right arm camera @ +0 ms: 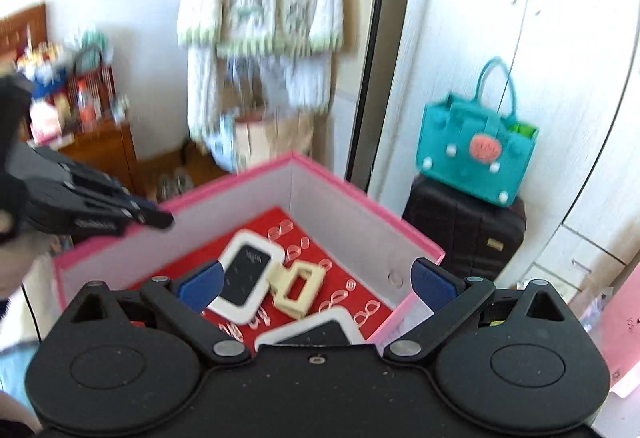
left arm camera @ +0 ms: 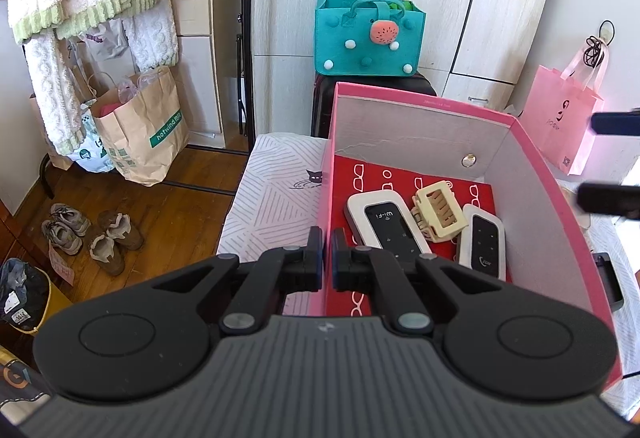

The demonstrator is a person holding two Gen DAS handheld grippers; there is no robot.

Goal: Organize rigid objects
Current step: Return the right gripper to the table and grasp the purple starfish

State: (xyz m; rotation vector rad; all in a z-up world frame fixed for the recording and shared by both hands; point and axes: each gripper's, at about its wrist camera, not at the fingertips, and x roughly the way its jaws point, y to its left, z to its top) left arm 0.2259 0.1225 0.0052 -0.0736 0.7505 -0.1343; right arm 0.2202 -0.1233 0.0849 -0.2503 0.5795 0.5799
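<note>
"Wi-Fi" is printed on the black face of the larger white device [left arm camera: 386, 228] in the pink box [left arm camera: 532, 205]. "hotwind" is read on the green band of the brown paper bag [left arm camera: 144, 129] at far left.

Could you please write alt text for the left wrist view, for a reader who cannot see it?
The left hand-held gripper, jaws shut on the near wall of an open pink box, looks down into it. Inside, on a red lining, lie two white-and-black Wi-Fi devices with a cream hair claw between them.
</note>
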